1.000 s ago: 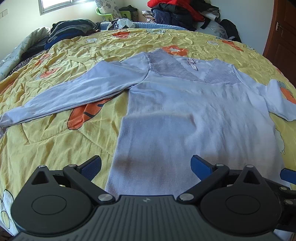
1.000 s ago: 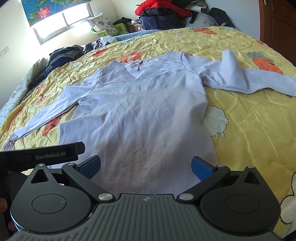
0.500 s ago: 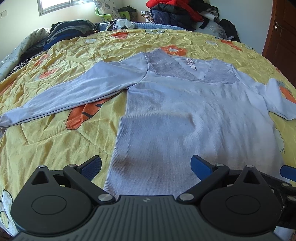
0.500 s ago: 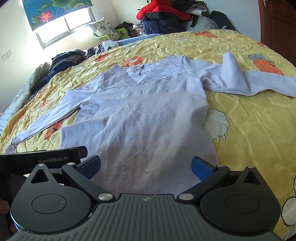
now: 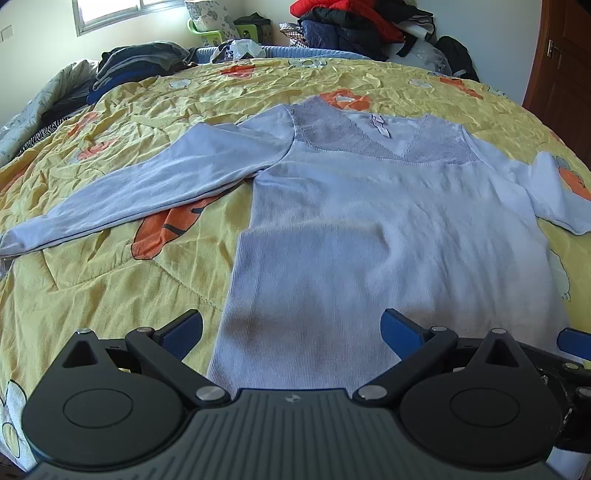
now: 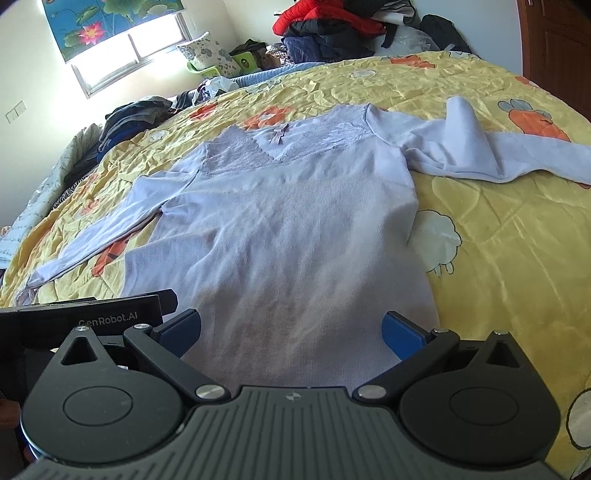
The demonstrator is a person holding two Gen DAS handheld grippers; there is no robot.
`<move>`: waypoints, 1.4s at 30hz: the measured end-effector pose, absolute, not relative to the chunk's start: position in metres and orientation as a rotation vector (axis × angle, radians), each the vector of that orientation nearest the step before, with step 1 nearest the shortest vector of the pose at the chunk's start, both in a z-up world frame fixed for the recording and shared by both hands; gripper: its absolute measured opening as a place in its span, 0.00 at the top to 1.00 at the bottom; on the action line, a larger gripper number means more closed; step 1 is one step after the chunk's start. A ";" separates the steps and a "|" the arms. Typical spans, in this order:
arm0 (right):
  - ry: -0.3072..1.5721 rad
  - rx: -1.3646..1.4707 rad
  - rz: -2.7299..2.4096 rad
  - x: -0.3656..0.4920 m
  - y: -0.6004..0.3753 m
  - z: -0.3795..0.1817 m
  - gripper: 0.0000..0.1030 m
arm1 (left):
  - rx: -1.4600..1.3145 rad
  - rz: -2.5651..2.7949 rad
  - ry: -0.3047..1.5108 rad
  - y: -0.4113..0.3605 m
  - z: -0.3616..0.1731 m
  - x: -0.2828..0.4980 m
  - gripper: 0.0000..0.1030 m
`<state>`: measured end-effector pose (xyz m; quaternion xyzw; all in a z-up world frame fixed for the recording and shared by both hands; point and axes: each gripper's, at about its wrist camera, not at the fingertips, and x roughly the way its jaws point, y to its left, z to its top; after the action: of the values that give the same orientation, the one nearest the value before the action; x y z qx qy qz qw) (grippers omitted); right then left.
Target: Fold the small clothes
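A pale lilac long-sleeved top [image 5: 388, 229] lies flat, front up, on a yellow cartoon quilt [image 5: 110, 280]; it also shows in the right wrist view [image 6: 288, 229]. Its left sleeve [image 5: 147, 188] stretches out straight. Its right sleeve [image 6: 480, 151] lies bunched with a raised fold. My left gripper [image 5: 291, 332] is open and empty just above the hem's left part. My right gripper [image 6: 291, 330] is open and empty above the hem's right part. The left gripper's body [image 6: 88, 314] shows at the right wrist view's left edge.
A pile of red and dark clothes [image 5: 351, 26] lies beyond the bed's far edge. Dark folded clothes [image 5: 136, 66] sit at the far left. A wooden door [image 5: 565, 66] stands at the right. A window [image 6: 129, 48] is at the back left.
Both grippers have drawn back and risen slightly, so the top sits a little farther away in both views. Both stay open. The top has not moved.
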<state>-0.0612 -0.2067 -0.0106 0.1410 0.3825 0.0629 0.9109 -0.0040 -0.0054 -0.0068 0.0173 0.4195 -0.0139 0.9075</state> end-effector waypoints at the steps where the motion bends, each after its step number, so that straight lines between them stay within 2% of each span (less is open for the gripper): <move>1: 0.787 0.291 0.131 -0.061 -0.207 -0.011 0.00 | 0.037 -0.029 0.865 -0.005 -0.007 -0.004 0.00; 8: 0.756 0.292 0.157 -0.063 -0.210 -0.010 0.00 | 0.046 -0.025 0.853 -0.006 -0.007 -0.005 0.00; 15: 0.645 0.305 0.151 -0.063 -0.238 -0.005 0.00 | 0.046 -0.074 0.831 -0.013 -0.004 -0.006 0.00; 21: 0.546 0.363 -0.020 -0.059 -0.305 -0.004 0.00 | 0.061 -0.127 0.843 -0.023 -0.008 -0.005 0.00; 31: 0.463 0.614 -0.315 -0.068 -0.437 -0.031 0.00 | 0.079 -0.148 0.858 -0.031 -0.014 -0.005 0.00; 42: 0.257 0.818 -0.305 -0.045 -0.508 -0.067 0.01 | 0.081 -0.142 0.878 -0.033 -0.021 -0.002 0.00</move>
<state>-0.0453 -0.5080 -0.0668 0.3950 0.1239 -0.1475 0.8983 -0.0016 -0.0326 -0.0205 0.0392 0.4245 -0.0686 0.9020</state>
